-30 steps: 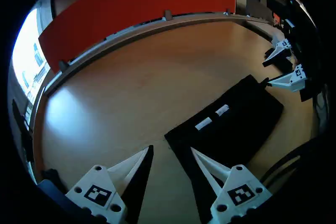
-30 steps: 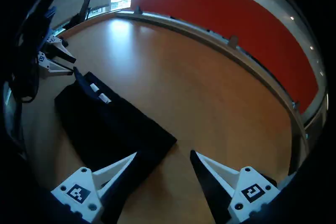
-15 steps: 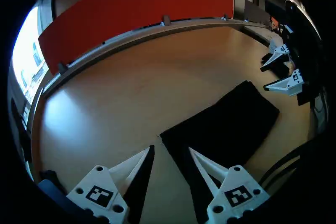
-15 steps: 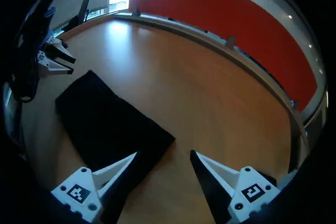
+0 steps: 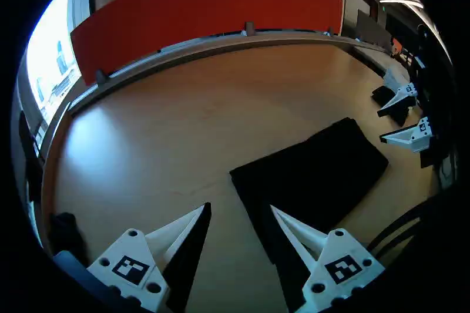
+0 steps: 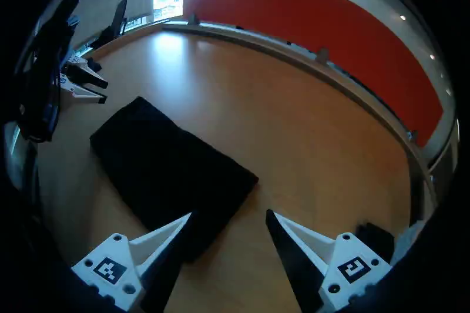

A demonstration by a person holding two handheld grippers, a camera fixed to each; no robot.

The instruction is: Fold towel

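Observation:
A black towel [image 5: 311, 169] lies folded into a flat rectangle on the wooden table [image 5: 176, 125]. In the left gripper view, my left gripper [image 5: 238, 210] is open with nothing between its fingers, and the towel's near corner lies just ahead of its right finger. My right gripper [image 5: 383, 125] stands open beyond the towel's far end, a small gap from it. In the right gripper view the same towel [image 6: 170, 175] lies ahead to the left of my open right gripper [image 6: 229, 214]. The left gripper [image 6: 106, 93] is open past the towel's far corner.
A long red partition [image 5: 205, 7] and a grey rail [image 5: 176, 49] run along the table's far edge. A small dark object [image 6: 376, 236] sits on the table by my right finger. Dark chairs [image 6: 117, 16] stand near a bright window. Bare wood stretches beyond the towel.
A raised towel edge with two white labels has dropped flat, and the labels are out of sight. Both grippers have drawn back slightly from the towel and stay open.

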